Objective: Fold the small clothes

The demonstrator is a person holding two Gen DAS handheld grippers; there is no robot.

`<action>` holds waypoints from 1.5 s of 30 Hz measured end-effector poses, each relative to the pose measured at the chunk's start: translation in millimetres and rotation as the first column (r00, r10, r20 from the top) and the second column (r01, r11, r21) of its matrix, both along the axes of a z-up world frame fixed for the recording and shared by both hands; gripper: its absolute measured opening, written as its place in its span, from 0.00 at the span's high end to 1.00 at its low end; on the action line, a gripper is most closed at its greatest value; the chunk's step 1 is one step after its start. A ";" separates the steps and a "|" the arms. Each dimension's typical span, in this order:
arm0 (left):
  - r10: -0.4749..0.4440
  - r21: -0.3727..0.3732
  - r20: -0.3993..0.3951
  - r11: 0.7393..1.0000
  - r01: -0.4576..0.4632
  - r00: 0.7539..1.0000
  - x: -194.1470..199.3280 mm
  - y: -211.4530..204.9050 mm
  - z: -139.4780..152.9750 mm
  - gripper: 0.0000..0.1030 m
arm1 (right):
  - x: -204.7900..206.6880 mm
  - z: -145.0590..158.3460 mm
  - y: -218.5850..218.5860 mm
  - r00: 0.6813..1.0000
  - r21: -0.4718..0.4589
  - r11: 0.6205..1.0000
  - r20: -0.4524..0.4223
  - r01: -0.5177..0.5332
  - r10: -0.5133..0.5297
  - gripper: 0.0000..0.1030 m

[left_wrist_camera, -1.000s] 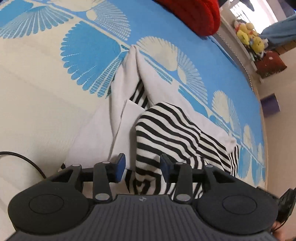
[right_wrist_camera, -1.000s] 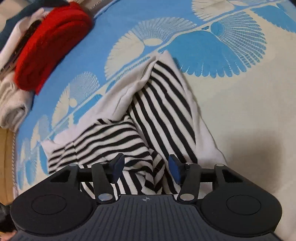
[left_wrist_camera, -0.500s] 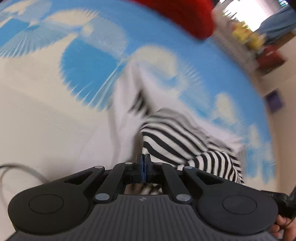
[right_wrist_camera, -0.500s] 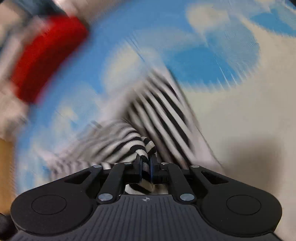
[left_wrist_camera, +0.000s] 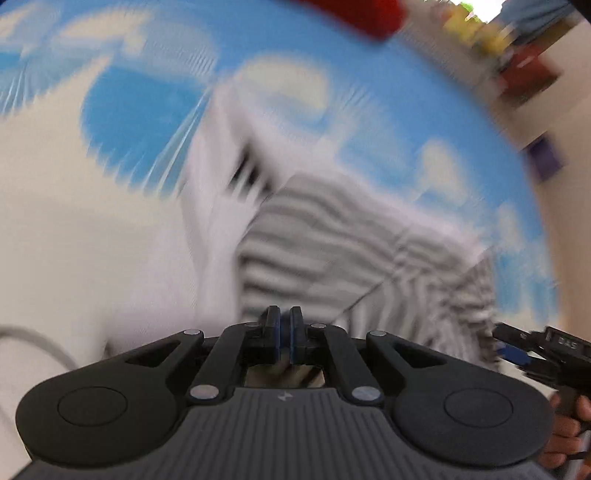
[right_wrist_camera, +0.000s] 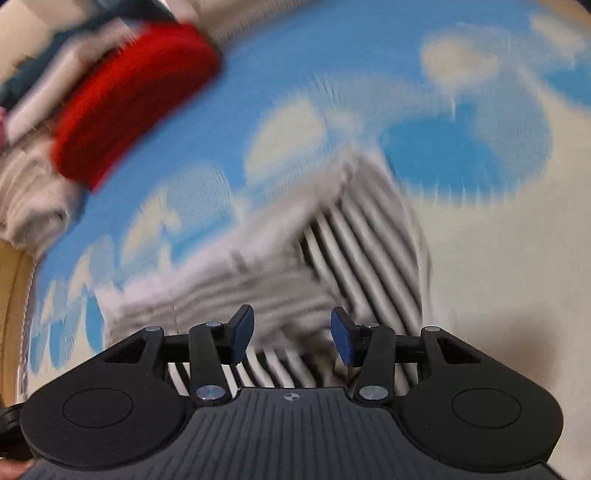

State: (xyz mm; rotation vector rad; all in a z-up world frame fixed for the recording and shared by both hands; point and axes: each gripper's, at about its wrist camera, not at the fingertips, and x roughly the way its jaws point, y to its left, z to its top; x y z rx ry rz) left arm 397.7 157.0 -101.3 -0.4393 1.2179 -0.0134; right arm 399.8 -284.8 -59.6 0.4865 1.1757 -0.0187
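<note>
A black-and-white striped garment (left_wrist_camera: 332, 236) with a white lining lies crumpled on the blue and cream patterned bedspread (left_wrist_camera: 147, 110); both views are blurred by motion. My left gripper (left_wrist_camera: 285, 332) has its jaws together at the garment's near edge; whether cloth is pinched between them is not visible. The garment also shows in the right wrist view (right_wrist_camera: 354, 251). My right gripper (right_wrist_camera: 291, 332) is open, its blue pads apart just above the near striped folds, with nothing in it. The right gripper also shows at the right edge of the left wrist view (left_wrist_camera: 517, 350).
A red folded garment (right_wrist_camera: 125, 96) lies at the far edge of the bed beside a pile of white and dark clothes (right_wrist_camera: 33, 199). A shelf with yellow toys (left_wrist_camera: 476, 26) stands beyond the bed. A cable (left_wrist_camera: 33, 343) runs at the left.
My right gripper, shut on the striped cloth half a second ago, has opened and let it go. My left gripper closed a second ago and stays shut. Both views are moving.
</note>
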 end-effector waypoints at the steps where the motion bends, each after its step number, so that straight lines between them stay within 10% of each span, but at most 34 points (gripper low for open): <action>1: 0.008 0.033 -0.034 0.999 -0.007 0.999 -0.6 0.6 -7.3 0.98 | -0.1 -12.2 -1.7 0.998 -0.025 1.000 -0.064 0.006 -0.007 0.56; 7: -0.042 0.059 0.137 0.998 0.034 0.990 -2.8 -13.0 24.6 0.98 | -2.5 11.0 0.5 0.999 -0.018 1.000 0.054 0.006 -0.005 0.53; 13: -0.018 0.081 -0.029 0.997 0.020 0.999 -10.1 -12.8 -4.8 0.96 | -12.8 -7.8 2.6 0.996 -0.079 0.997 -0.080 0.020 -0.026 0.54; 19: -0.064 0.112 0.261 0.993 0.036 0.963 -65.1 4.7 104.6 0.94 | -72.8 103.5 -6.5 0.942 -0.141 0.989 0.334 0.037 0.012 0.53; 26: -0.095 0.103 0.456 0.993 0.053 0.885 -185.1 10.9 158.6 0.91 | -191.6 160.6 -34.7 0.859 -0.107 0.993 0.512 0.046 0.015 0.45; 34: 0.023 0.025 0.285 0.999 -0.031 0.958 -269.6 11.0 76.7 0.91 | -268.3 58.8 -54.0 0.958 -0.128 0.986 0.277 0.109 -0.070 0.43; 45: 0.088 0.032 0.080 0.995 -0.091 0.993 -267.6 40.8 32.6 0.30 | -288.0 -1.5 -56.5 0.992 -0.150 0.982 0.070 0.118 -0.109 0.35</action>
